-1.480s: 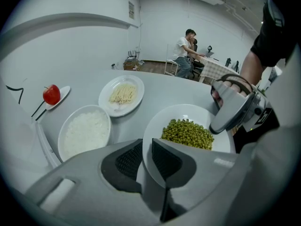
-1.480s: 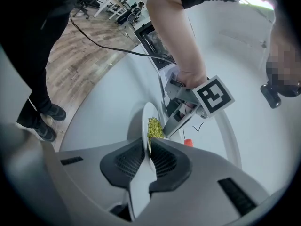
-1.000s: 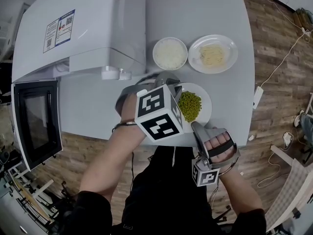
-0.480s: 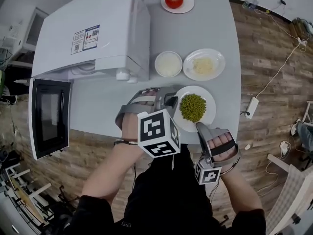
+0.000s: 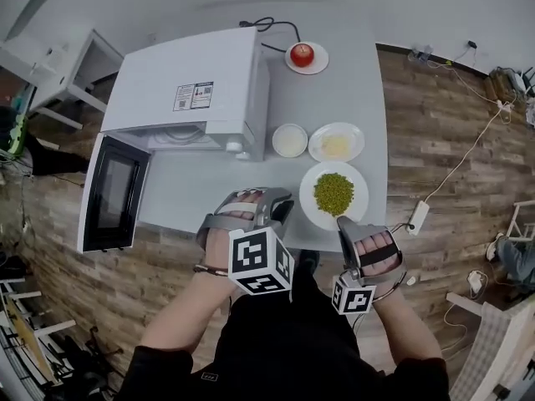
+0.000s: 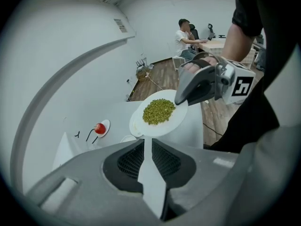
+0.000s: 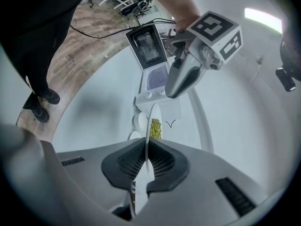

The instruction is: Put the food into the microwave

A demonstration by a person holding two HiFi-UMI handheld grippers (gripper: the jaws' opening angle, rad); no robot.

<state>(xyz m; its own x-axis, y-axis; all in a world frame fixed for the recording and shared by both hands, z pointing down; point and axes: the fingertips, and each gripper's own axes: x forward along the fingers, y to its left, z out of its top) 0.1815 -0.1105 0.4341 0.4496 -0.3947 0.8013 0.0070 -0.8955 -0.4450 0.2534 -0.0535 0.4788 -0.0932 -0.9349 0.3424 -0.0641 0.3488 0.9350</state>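
A white plate of green peas (image 5: 334, 195) hangs just above the grey table (image 5: 355, 90), held from two sides. My left gripper (image 5: 288, 208) is shut on its left rim and my right gripper (image 5: 341, 221) on its near rim. In the left gripper view the plate (image 6: 159, 113) runs from between my left gripper's (image 6: 147, 142) jaws to the right gripper (image 6: 182, 99). The right gripper view shows the plate (image 7: 153, 126) edge-on in my right gripper (image 7: 146, 150). The white microwave (image 5: 192, 90) stands at the table's left with its door (image 5: 114, 192) swung open.
Behind the plate sit a bowl of rice (image 5: 289, 139) and a plate of noodles (image 5: 336, 146). A tomato on a saucer (image 5: 302, 55) lies at the far edge beside the microwave's cable. A power strip (image 5: 415, 217) lies on the floor at right. A person (image 6: 186, 36) sits far off.
Both grippers have risen with the plate of peas still held between them. The head view has pulled up and back, so the whole table and the open microwave door now show.
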